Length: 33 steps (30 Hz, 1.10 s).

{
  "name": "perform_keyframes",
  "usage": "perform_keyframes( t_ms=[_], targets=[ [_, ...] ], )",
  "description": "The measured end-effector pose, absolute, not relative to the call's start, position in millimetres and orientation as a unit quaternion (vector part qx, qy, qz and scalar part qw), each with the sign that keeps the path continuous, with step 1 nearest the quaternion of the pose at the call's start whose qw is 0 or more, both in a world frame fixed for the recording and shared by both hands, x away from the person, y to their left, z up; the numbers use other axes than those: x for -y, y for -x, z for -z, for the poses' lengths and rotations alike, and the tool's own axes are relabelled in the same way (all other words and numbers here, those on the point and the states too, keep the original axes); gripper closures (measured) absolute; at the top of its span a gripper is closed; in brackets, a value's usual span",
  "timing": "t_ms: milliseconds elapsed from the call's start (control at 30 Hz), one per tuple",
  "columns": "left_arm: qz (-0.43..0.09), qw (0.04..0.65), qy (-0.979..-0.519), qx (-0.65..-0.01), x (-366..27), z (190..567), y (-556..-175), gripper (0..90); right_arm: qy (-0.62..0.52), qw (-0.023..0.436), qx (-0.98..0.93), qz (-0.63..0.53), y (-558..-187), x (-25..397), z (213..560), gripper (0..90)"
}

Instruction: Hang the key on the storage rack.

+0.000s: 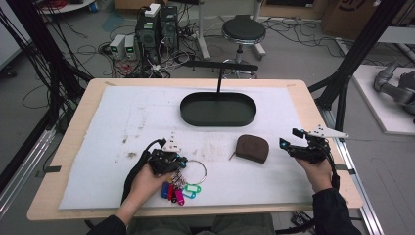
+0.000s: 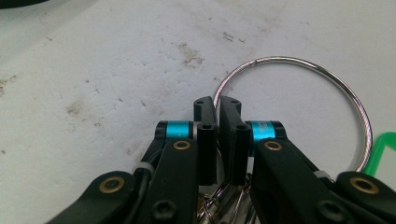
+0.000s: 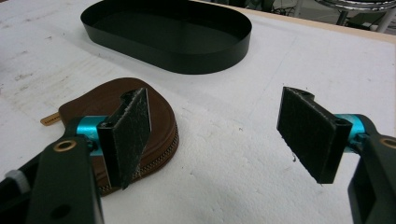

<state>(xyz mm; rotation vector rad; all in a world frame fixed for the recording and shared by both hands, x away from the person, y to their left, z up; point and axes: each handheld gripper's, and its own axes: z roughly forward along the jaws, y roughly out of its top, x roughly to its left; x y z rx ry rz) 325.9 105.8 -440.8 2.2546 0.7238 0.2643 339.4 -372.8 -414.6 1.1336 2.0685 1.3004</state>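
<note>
A large metal key ring (image 1: 196,171) (image 2: 327,79) with coloured key tags (image 1: 178,191) lies near the front of the white mat. My left gripper (image 1: 177,163) (image 2: 217,105) is shut on the ring's wire at its left side. A brown zipped leather pouch (image 1: 252,148) (image 3: 112,105) lies right of the ring. A black oval tray (image 1: 218,108) (image 3: 170,37) stands behind it. My right gripper (image 1: 288,144) (image 3: 224,135) is open, just right of the pouch, with nothing between its pads.
The white mat (image 1: 122,127) covers most of the wooden table (image 1: 78,112). Behind the table are a round stool (image 1: 243,30), computers and cables on the floor. A black frame post (image 1: 359,54) stands at the right.
</note>
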Motion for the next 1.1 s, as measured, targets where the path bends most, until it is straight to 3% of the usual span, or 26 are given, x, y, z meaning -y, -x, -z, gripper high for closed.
perform_keyframes(
  t_ms=[467,733,1100],
  targets=[
    [-0.085,0.451,-0.838,-0.295,-125.5,426.5,-332.1,86.0,-0.41,0.224,-0.748,-0.472,-339.4,373.2,414.5,26.4],
    [-0.088,0.505,-0.821,-0.251,-141.4,413.4,-323.1,86.0,-0.409,0.225,-0.747,-0.473,-339.2,373.6,414.1,26.3],
    [-0.061,0.515,-0.83,-0.204,-144.6,410.6,-314.4,85.4,-0.408,0.225,-0.747,-0.474,-338.5,373.2,413.8,26.3]
  ],
)
